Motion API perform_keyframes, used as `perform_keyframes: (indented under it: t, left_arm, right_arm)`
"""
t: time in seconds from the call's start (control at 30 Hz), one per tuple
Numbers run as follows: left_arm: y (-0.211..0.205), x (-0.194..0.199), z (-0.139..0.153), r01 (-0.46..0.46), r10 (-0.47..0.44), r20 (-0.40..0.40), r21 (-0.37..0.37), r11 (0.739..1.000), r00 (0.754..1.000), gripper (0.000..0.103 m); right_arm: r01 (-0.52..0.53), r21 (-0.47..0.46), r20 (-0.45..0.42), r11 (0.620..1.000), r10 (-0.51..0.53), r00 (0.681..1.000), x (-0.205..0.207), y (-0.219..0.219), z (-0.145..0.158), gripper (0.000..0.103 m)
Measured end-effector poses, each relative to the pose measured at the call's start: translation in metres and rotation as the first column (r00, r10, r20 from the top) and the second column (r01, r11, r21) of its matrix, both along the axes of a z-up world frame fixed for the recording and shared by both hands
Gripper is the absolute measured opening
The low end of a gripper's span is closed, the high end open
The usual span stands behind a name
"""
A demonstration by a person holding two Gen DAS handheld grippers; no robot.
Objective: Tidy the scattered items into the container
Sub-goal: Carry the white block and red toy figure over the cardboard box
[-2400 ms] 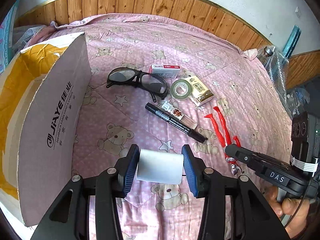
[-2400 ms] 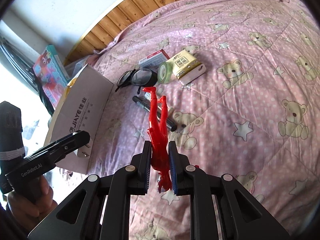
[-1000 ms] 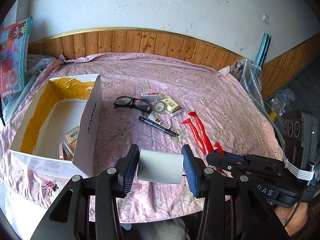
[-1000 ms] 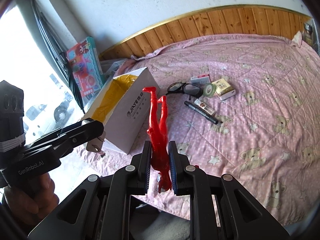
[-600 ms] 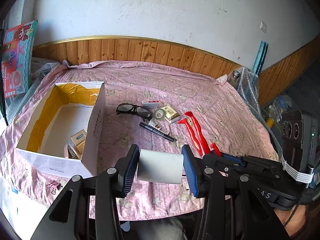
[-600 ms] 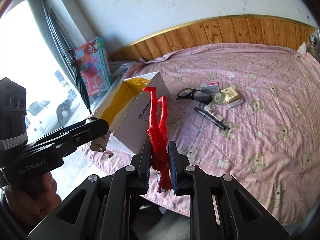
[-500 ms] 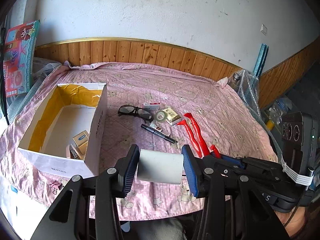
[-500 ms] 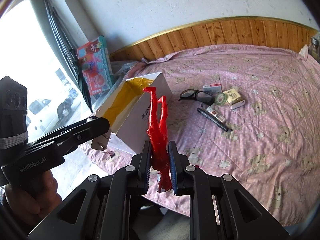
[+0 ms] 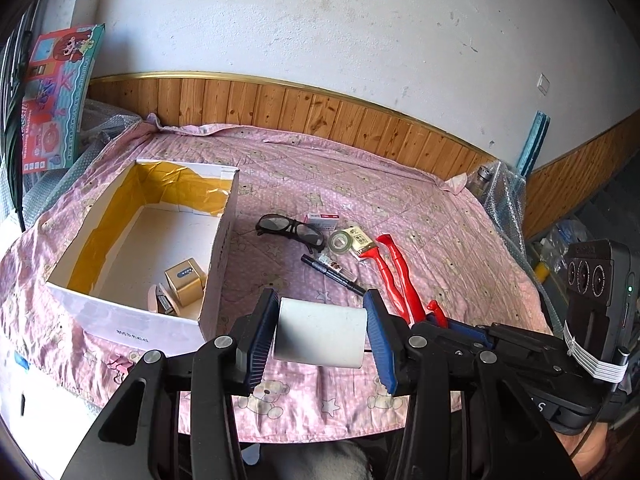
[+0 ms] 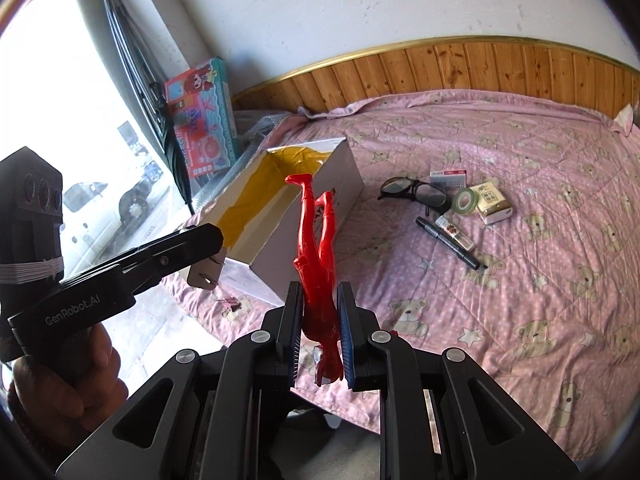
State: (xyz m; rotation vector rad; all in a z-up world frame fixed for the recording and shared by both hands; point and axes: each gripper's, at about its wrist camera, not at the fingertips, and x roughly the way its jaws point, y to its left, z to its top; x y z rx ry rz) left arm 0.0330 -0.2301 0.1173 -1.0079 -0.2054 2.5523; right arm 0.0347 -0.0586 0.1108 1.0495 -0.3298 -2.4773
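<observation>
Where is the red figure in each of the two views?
Left wrist: the red figure is right of centre, legs up, shut in the right gripper.
Right wrist: centre, head down between the fingers.
Shared landmark: the box, left of the figure in both.

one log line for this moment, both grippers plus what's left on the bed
left gripper: shut on white roll | right gripper: shut on red figure | box: open, not yet reached | left out: glasses, marker, tape
</observation>
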Motion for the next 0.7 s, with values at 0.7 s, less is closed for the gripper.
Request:
perform_keyframes:
  t: [0.7]
  left_arm:
    - [-0.064,-0.044,-0.019,-0.094,0.09,0.055,0.07,0.993,0.994,0.045]
  right_arm:
    - [-0.081,0.032,0.031,0.996,0.08,0.996,-0.05,-0.057,-0.002,0.017]
